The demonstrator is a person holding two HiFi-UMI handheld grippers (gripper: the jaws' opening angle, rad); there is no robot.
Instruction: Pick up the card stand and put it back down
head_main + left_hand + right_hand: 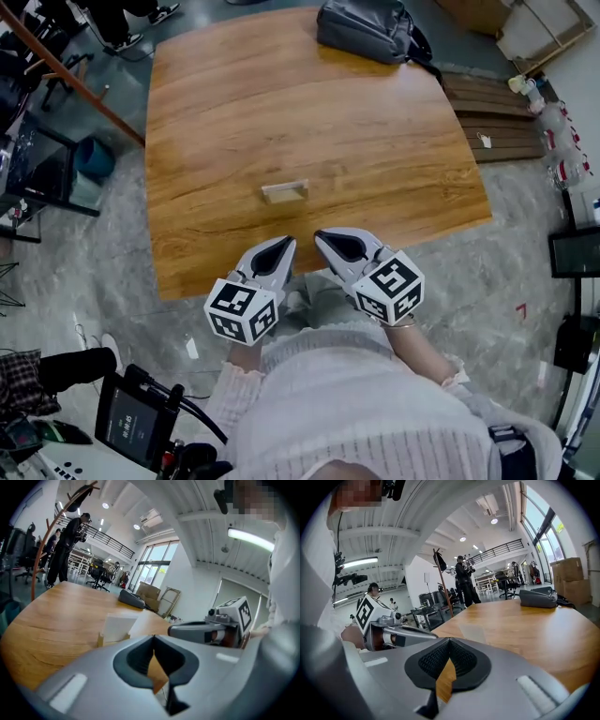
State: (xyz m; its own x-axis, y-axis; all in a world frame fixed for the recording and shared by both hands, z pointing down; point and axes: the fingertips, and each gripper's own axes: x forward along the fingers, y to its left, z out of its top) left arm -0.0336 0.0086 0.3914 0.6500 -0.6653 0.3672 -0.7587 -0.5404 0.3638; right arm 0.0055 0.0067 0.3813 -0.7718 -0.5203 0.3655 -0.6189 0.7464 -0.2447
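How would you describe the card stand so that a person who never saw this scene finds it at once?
On the large wooden table, look toward the near edge. There stands the card stand, a small pale wooden base holding a white card. The only other thing on the table is a grey bag at the far end.

A pale ribbed knit sweater [328, 403] with frilled cuffs [236, 373] covers the person. The left hand-held gripper [286, 244] and right hand-held gripper [322, 235] are smooth grey shells with dark textured pads [461, 660]. Each carries a white cube [242, 311] printed with black square markers.
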